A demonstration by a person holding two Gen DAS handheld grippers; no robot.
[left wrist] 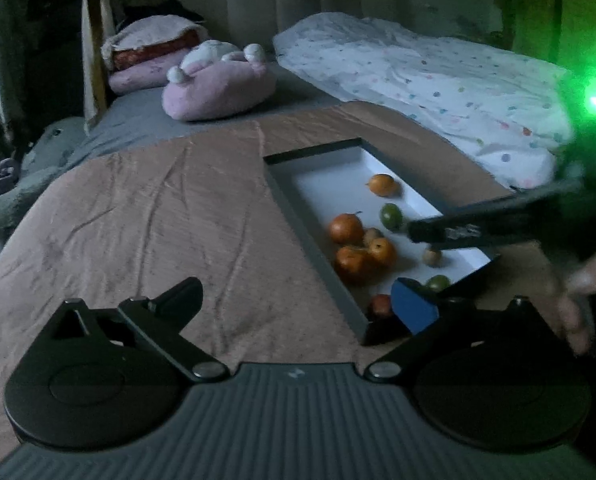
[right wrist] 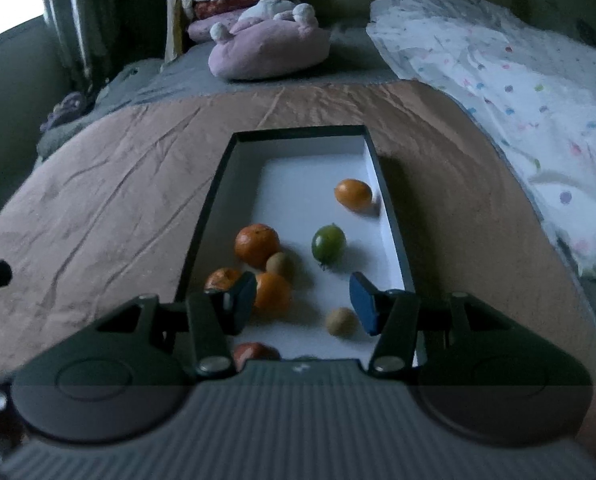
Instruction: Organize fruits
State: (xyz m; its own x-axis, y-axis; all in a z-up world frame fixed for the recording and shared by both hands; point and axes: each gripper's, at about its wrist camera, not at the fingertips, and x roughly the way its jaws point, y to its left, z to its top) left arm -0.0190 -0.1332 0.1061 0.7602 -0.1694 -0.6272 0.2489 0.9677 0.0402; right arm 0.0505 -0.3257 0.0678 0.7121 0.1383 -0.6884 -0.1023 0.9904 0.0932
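Fruits [right wrist: 257, 243] in tray [right wrist: 202, 216] on blanket [right wrist: 98, 184], pillow [right wrist: 538, 92] right.

Box [right wrist: 390, 216], dark-rimmed, white inside, lying open on pinkish cover. Oranges [right wrist: 257, 243] clustering near left wall; one orange [right wrist: 353, 194] sitting apart by right wall. Green fruit [right wrist: 328, 243] resting mid-floor. Small tan fruits [right wrist: 341, 321] lying among them. Reddish fruit [right wrist: 254, 353], possibly apple, sitting at near end, half hidden.

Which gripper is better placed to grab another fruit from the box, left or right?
Right. The right gripper hangs open over the box beside an orange; the left gripper straddles the box wall.
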